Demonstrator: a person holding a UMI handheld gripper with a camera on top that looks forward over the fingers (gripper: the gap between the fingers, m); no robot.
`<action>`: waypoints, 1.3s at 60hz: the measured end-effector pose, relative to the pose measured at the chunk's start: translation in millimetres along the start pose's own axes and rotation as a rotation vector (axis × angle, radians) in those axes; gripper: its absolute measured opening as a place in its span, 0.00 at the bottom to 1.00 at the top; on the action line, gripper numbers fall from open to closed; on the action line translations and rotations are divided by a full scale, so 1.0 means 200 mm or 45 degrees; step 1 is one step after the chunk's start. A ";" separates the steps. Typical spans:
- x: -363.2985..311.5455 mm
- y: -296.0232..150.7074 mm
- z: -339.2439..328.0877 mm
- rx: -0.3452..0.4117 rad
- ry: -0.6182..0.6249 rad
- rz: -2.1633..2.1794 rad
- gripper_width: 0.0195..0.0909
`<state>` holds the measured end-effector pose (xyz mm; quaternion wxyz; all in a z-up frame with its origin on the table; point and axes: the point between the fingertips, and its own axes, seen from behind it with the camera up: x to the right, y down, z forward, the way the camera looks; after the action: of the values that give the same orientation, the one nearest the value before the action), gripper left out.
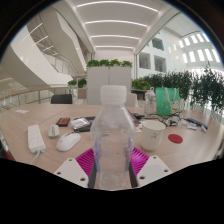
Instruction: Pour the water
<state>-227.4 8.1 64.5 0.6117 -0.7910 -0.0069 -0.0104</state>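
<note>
Hand-held gripper (112,160) closed on clear plastic bottle (112,140), both magenta pads (87,160) pressing its sides; bottle upright; white cup (151,133) beyond on bench (30,118).

Beyond the claw I see a pale round table (25,122), a planter hedge (108,64) behind it, tall windows (192,52) right, ceiling light strips (116,22) overhead.

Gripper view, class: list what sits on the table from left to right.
White remote → white mouse → clear water bottle held between the fingers → white cup → red coaster.
</note>
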 end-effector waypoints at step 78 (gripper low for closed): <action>0.00 -0.85 0.41 -0.405 -0.784 2.577 0.25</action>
<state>-230.5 131.2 208.3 0.1975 -0.4681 0.5000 0.7013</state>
